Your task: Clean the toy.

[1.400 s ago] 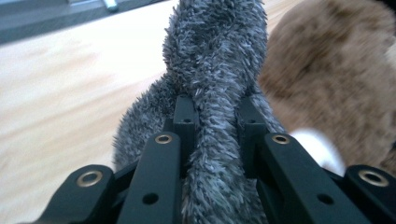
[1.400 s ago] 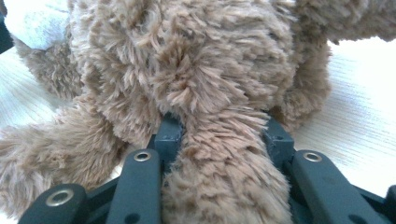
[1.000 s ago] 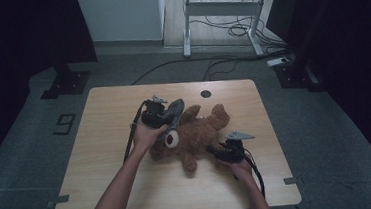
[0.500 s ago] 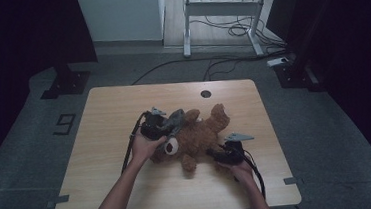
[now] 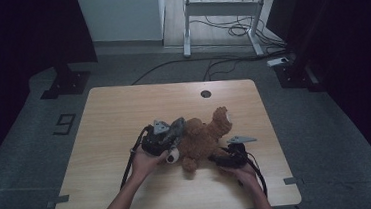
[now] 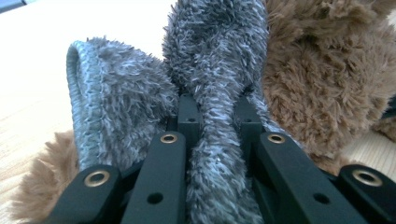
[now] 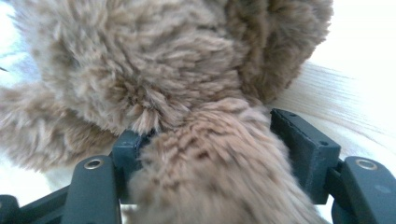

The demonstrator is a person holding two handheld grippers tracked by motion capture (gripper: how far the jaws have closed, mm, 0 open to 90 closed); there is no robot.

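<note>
Mid-worktop lies the brown teddy bear, its grey fuzzy garment pinched in the left tongs while the right tongs clamp what looks like a leg, so stripping seems underway, needing opposite pulls next.

Wooden table with a dark hole, perhaps a grommet
</note>
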